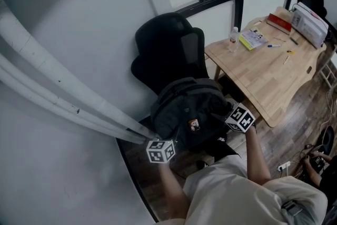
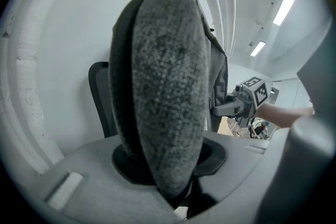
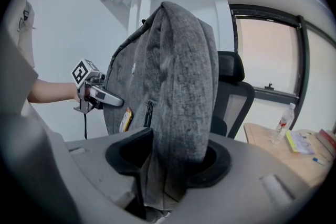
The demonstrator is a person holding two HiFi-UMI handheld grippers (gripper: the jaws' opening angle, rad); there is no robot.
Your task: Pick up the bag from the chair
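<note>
**A:** Where is the bag (image 1: 187, 108)?

**B:** It hangs upright between the two pairs of tongs, in front of the black chair (image 1: 166, 45), on the person's side of it. From the head view it looks clear of the seat. Its underside is hidden, though, so I can't swear to that.

**A:** And the tongs themselves?

**B:** The left tongs (image 2: 173, 165) are clamped on a thick, padded grey edge of the bag. The right tongs (image 3: 168, 165) pinch a similar padded fold on the other side. Neither pair is empty.

**A:** How will it handle?

**B:** Soft, I'd judge. The cloth bulges round both pairs of jaws, so it will fold and swing rather than hold a shape. It looks filled out, so probably some weight. The woven fabric shouldn't slip, and nothing about it looks fragile.

**A:** Best place to hold it?

**B:** The padded parts, seated deep in the jaws, one on each side so the load is shared. The thinner front cloth by the small orange tag (image 1: 194, 125) would likely stretch. I'd also keep it away from the wooden table (image 1: 263, 76) on the right.
</note>
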